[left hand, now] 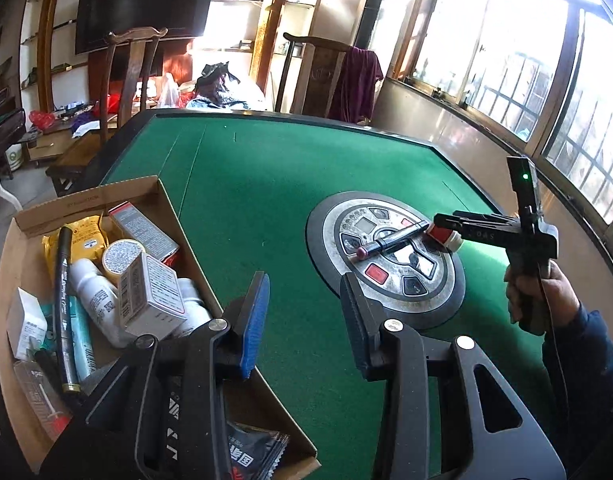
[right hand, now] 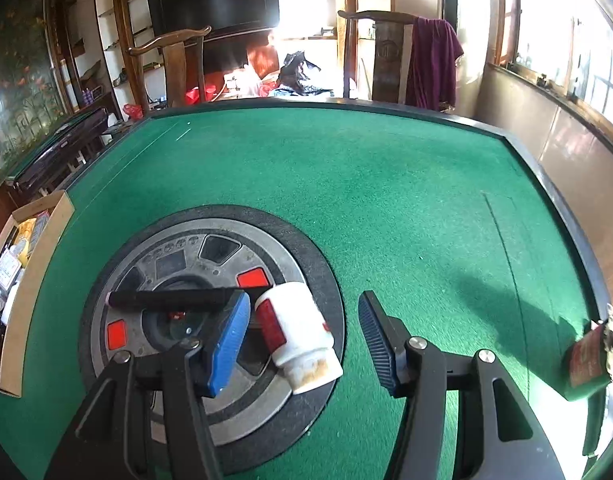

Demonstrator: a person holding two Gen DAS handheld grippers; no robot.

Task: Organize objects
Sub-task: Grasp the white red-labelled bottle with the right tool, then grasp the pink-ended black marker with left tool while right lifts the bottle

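A white bottle with a red label (right hand: 296, 330) lies on its side on the round control panel (right hand: 154, 412) in the middle of the green table (right hand: 386, 200). My right gripper (right hand: 304, 328) is open with its fingers on either side of the bottle. It also shows in the left wrist view (left hand: 446, 232), at the bottle (left hand: 442, 236). A dark pen-like tube (right hand: 174, 299) lies on the panel to the left; it also shows in the left wrist view (left hand: 390, 242). My left gripper (left hand: 304, 304) is open and empty, beside the cardboard box (left hand: 178, 216).
The cardboard box holds several boxes, bottles and tubes (left hand: 146, 300); it also shows in the right wrist view (right hand: 38, 264). A red-labelled item (right hand: 586, 360) sits at the table's right edge. Wooden chairs (left hand: 134, 68) stand behind the table.
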